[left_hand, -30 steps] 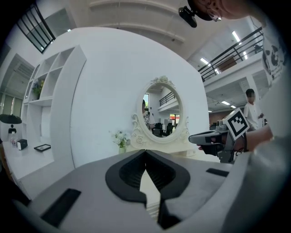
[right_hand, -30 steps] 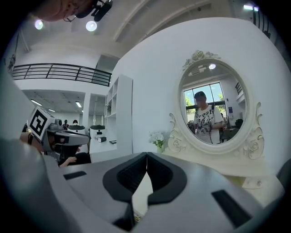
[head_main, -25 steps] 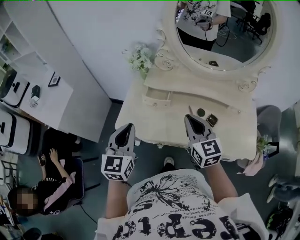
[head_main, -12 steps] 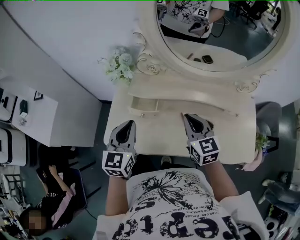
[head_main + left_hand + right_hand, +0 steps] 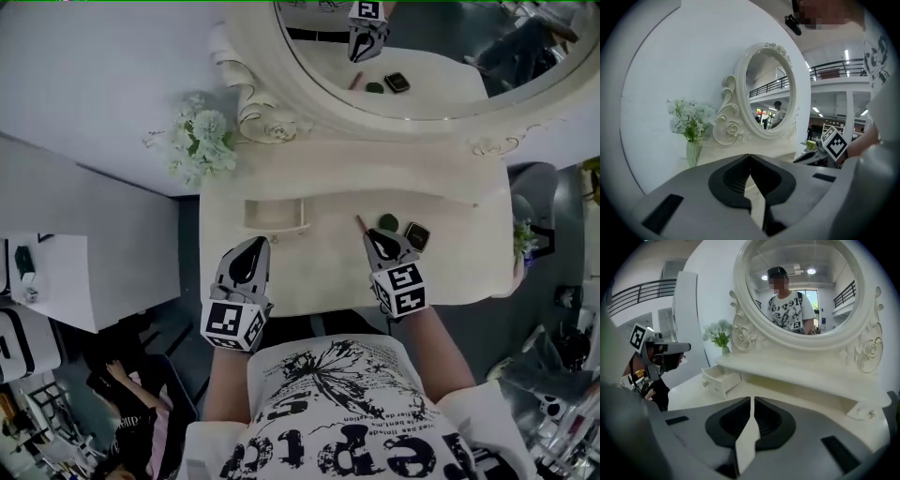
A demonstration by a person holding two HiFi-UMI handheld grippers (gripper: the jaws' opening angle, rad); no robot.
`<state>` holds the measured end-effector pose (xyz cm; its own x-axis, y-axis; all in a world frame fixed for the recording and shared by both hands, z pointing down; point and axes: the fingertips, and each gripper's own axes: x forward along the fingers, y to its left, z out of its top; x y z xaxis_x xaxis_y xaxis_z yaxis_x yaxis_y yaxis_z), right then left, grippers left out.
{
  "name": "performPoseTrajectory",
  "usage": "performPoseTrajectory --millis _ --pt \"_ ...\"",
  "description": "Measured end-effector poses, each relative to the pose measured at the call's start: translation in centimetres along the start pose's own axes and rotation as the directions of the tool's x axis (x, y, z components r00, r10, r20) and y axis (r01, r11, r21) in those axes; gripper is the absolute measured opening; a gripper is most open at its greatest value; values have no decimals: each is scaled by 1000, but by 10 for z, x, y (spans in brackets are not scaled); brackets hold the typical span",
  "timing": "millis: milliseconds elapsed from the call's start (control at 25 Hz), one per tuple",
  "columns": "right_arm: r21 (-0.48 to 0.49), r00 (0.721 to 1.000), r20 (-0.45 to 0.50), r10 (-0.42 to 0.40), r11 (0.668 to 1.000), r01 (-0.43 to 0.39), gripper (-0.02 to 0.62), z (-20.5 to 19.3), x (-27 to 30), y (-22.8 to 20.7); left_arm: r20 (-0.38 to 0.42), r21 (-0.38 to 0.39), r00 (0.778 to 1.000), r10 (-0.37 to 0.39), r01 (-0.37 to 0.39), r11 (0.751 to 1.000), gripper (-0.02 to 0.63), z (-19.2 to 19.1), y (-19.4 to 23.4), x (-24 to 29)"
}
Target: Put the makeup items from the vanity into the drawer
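— Cream-painted bench (image 5: 319, 281) with carved edges, and both tongs low over its front half. How do the left tongs (image 5: 750, 157) stand?
— Together, the tips meeting, nothing between them. They point towards the white wall beside the oval mirror (image 5: 441, 56), with a vase of pale flowers (image 5: 691, 123) ahead and to their left.
— And the right tongs (image 5: 752, 399)?
— Together too, and empty. Their own view shows the two dark pads meeting along one thin line.
— Where are the makeup items?
— All three lie on the bench, just past the right tongs' tips in the head view. A thin stick (image 5: 360, 224) is just left of the tips, a round dark disc (image 5: 388, 222) is just ahead, and a square compact (image 5: 417, 236) is just to the right. The tips look very near the stick, but from above I cannot tell whether they touch it. In the right gripper view the tongs' own body covers that spot.
— And the drawer?
— The small drawer (image 5: 275, 215) stands pulled out. It is ahead of the left tongs and slightly to their right, and well to the left of the right tongs. It is apart from all three items.
— Anything in the glass?
— The reflection shows the right tongs and the three items again.
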<state>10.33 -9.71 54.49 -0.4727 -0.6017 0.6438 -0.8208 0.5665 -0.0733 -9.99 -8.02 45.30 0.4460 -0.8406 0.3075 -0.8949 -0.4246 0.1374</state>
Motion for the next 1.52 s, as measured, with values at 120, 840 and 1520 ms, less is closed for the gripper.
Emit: performPoseTrajectory --millis 120,840,1520 --pt "16 995 -91 -35 999 37 21 -26 16 -8 -26 20 999 -37 37 999 20 -7 6 9" --pt "-5 946 -313 -84 996 87 57 -75 58 -23 -98 14 992 -80 81 997 20 -34 23 18" --pt "-156 992 -53 115 980 -122 57 67 60 74 5 14 1000 6 -6 1000 20 0 57 -29"
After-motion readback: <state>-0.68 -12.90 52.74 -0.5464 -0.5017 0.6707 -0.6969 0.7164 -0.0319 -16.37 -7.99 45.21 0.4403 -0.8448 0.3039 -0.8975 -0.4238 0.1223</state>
